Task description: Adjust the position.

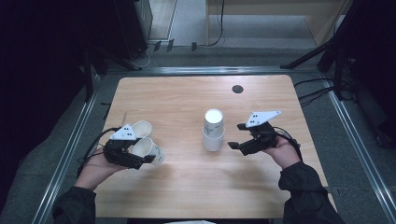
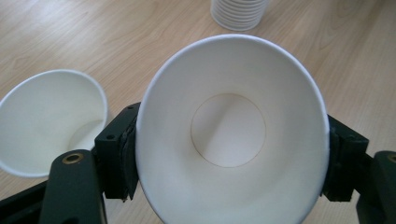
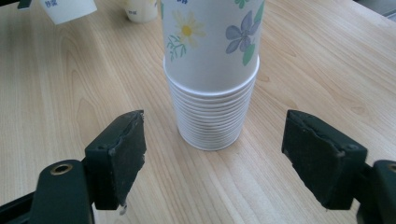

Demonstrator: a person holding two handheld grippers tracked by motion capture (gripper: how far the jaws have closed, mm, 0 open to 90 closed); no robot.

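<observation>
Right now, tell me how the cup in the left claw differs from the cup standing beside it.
The held cup is clamped between the left claw pads, tipped on its side; the loose cup stands upright on the table, ungripped. The held cup's rim is squeezed oval; the loose cup's looks round. Both are white paper cups, empty inside.

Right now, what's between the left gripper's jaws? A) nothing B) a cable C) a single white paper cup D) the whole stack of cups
C: in the left gripper view the left gripper has its jaws pressed on both sides of one paper cup, mouth toward the camera.
</observation>
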